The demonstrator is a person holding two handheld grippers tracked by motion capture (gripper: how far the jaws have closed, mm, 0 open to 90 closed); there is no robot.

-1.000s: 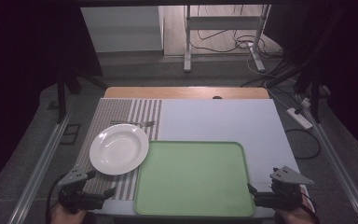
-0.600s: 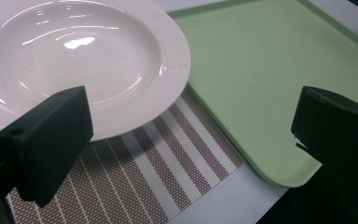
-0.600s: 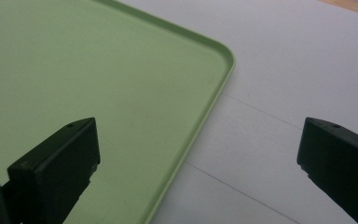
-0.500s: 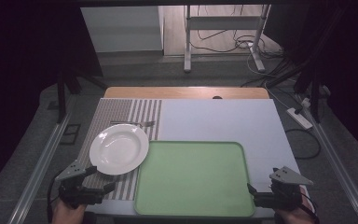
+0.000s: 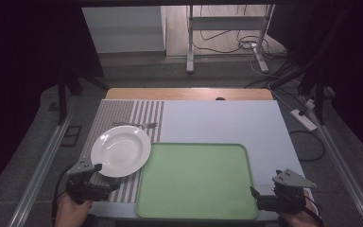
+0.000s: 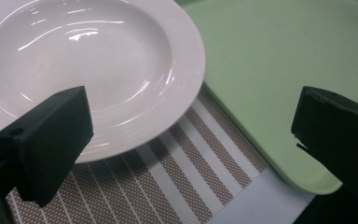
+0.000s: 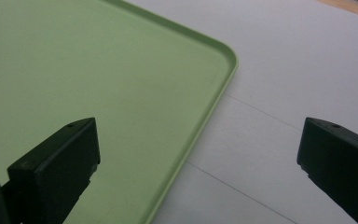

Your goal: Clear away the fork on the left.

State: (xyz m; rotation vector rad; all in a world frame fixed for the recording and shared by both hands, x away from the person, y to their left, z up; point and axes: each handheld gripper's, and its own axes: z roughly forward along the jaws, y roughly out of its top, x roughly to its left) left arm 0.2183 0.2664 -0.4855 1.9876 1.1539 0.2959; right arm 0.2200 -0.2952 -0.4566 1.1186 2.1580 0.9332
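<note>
Plate (image 5: 121, 151) is the thing closest to the left gripper (image 5: 105, 185). It is a white, deep plate with rings round its rim. It sits on a striped place mat (image 5: 123, 116), and its right edge is just beside the green tray (image 5: 196, 182). A fork (image 5: 134, 125) lies on the mat just behind the plate.

The left gripper is at the near left corner of the table (image 5: 227, 118), held in the person's left hand (image 5: 71, 210). Its tips are right at the near rim of the plate. In the left gripper view its two black jaws are wide apart, and there is nothing between them. The plate's rim (image 6: 121, 126) is by the left jaw, and the tray's corner (image 6: 317, 179) is by the right jaw. I cannot tell if a jaw touches the plate.

The right gripper (image 5: 254, 198) is at the near right corner of the tray, held in the right hand (image 5: 300, 218). In the right gripper view its jaws are wide apart too, and it holds nothing. The tray's edge (image 7: 214, 107) runs between the two jaws, with the pale table top beside it.
</note>
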